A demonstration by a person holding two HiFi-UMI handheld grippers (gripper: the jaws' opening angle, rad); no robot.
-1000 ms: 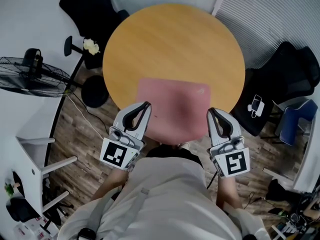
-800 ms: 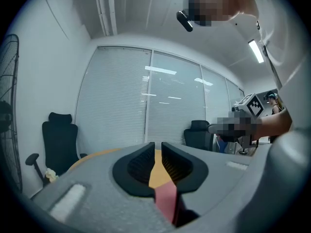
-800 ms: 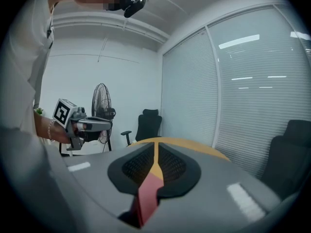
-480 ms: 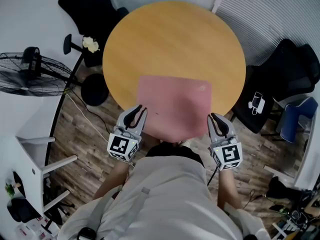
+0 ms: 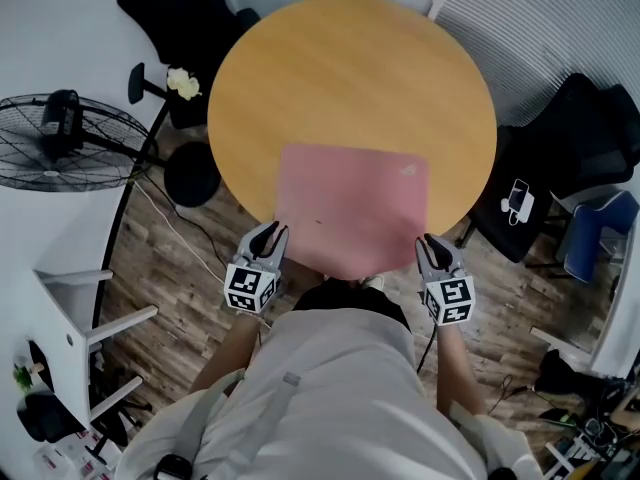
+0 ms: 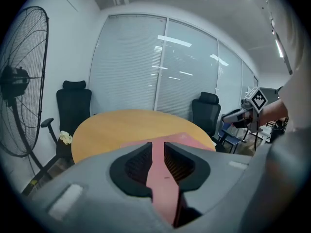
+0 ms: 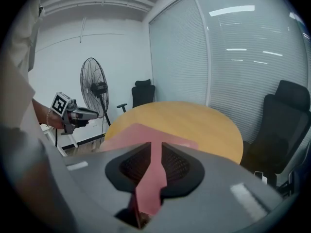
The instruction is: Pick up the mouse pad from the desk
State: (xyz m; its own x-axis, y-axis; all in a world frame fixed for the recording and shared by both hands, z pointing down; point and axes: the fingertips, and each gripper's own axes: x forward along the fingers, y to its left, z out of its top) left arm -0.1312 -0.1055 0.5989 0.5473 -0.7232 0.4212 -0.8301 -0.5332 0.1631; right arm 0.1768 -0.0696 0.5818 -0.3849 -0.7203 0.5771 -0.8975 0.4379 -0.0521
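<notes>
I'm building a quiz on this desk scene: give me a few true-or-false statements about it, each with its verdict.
1. The mouse pad lies near the table's edge closest to the person. True.
2. The mouse pad is blue. False: it is pink.
3. A standing fan is on the floor to the person's left. True.
4. A keyboard sits beside the pad. False: only the pad is on the table.
5. The table is square. False: it is round.

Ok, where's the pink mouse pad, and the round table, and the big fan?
mouse pad (image 5: pixel 355 203), head view, middle of its pink top.
table (image 5: pixel 345 88), head view, bare wood beyond the pad.
fan (image 5: pixel 62 116), head view, the dark motor at its hub.
</notes>
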